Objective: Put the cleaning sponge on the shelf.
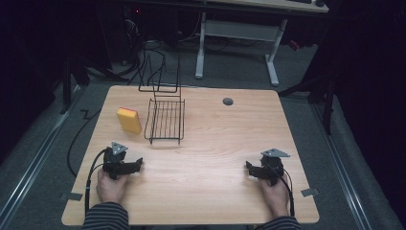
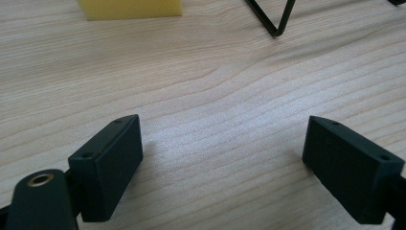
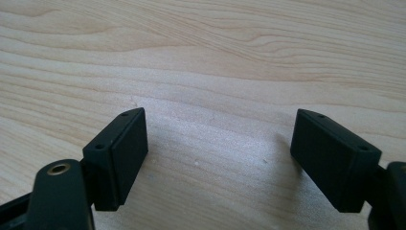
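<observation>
A yellow sponge [image 1: 129, 120] with an orange top edge lies on the wooden table [image 1: 215, 139] at the back left. Right of it stands a black wire rack [image 1: 165, 120]. My left gripper [image 1: 125, 161] rests near the front left, held in a hand, its jaws wide apart over bare wood [image 2: 222, 143]. The sponge's near edge [image 2: 130, 8] and a rack foot [image 2: 275, 21] show at the top of the left gripper view. My right gripper [image 1: 261, 168] sits at the front right, open too, with bare tabletop between its jaws [image 3: 218, 139].
A grey cable grommet [image 1: 228, 101] is set into the table at the back right. Behind the table stands another desk's white leg frame [image 1: 239, 43]. Cables [image 1: 88, 177] trail off the left gripper over the table's front left edge.
</observation>
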### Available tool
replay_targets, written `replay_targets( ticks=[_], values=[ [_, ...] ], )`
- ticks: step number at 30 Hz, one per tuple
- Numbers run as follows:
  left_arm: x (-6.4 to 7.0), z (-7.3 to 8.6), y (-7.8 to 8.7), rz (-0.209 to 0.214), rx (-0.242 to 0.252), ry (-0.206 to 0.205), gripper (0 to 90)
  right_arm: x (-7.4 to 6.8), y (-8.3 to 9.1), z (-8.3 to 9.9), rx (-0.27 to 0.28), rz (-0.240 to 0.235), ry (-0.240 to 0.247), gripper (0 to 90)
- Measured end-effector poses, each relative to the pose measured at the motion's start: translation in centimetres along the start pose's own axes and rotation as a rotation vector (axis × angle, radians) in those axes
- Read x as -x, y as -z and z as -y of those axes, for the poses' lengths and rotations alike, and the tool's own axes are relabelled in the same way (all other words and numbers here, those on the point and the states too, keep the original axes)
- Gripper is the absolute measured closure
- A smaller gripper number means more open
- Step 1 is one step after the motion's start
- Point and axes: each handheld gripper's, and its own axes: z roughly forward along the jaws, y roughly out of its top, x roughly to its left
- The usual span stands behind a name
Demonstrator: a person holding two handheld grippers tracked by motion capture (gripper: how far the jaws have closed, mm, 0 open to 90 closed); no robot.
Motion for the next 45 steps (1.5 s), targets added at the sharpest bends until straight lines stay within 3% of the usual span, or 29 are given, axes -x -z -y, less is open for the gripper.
replay_targets(
  ticks=[25, 31, 45],
  values=[
    [0.0, -0.1, -0.1, -0.006, 0.0, 0.006, 14.6, 0.0, 0.1, 0.1, -0.002, 0.001, -0.002, 20.6],
    [0.0, -0.2, 0.0, -0.004, -0.021, 0.002, 12.7, 0.0, 0.1, 0.1, 0.0, 0.0, 0.001, 20.6],
    [0.2, -0.8, 1.7, -0.005, 0.06, 0.02, 11.1, -0.1, 0.2, 0.2, 0.004, -0.002, 0.001, 20.6]
  ],
)
